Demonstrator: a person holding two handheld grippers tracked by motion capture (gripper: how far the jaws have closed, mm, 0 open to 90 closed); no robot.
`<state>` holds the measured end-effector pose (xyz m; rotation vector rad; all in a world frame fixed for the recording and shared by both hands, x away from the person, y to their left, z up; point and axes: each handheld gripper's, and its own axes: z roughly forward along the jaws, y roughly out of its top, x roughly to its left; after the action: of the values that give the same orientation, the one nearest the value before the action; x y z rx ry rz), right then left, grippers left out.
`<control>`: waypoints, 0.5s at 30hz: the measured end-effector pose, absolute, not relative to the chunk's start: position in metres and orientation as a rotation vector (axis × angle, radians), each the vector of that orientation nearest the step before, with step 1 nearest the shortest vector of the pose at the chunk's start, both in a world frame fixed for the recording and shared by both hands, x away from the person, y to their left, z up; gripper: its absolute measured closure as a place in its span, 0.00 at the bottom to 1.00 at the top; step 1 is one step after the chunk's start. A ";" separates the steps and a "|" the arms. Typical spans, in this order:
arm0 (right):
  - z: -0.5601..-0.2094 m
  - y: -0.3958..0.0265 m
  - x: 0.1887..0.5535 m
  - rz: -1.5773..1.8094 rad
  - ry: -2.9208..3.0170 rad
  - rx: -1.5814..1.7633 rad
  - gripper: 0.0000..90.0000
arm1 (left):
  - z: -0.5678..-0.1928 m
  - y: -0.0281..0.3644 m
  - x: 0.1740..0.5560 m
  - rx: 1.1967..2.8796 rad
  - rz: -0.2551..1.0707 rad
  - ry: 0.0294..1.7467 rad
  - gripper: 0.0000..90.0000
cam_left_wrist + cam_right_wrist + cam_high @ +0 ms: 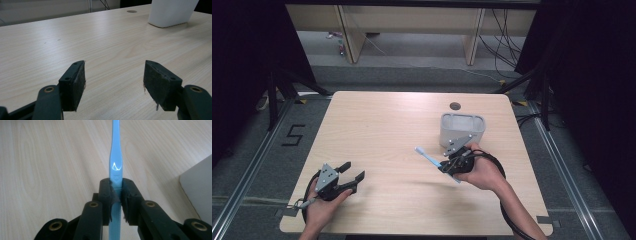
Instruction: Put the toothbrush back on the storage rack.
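Beside the white tub (462, 130), on the near side of it, the right gripper (447, 164) has its fingers clenched on a light blue toothbrush (428, 157). From the high view, the toothbrush sticks out away from the tub, with its white head end up off the worktop (392, 130). The right gripper view shows what the high view cannot: the two black fingers (106, 195) squeeze the blue handle (115, 167) from both sides, and a small shiny mark sits on the handle just past them. A grey corner of the tub (200, 192) shows at the edge of that view.

Far from the tub, near the front edge of the worktop, the left gripper (353, 172) rests with its fingers (75, 82) spread apart and nothing between them. Its own view shows bare wood between them and the base of the tub (172, 12) far off. A small round hole (455, 106) lies in the worktop behind the tub. On the floor, well away from the tub, a black "5" (293, 135) is marked.
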<state>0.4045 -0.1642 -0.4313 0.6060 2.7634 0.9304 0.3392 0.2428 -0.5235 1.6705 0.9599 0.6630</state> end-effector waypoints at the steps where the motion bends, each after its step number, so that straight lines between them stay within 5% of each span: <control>1: -0.431 -0.165 0.404 0.938 2.752 0.614 0.88 | -0.524 0.243 0.339 1.671 0.663 0.959 0.37; 15: -0.438 -0.178 0.401 1.082 2.610 0.696 0.88 | -0.523 0.243 0.339 1.672 0.662 0.957 0.37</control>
<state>0.4006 -0.1775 -0.4378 0.6957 2.6101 1.0823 0.3389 0.2428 -0.5234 1.6715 0.9573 0.6623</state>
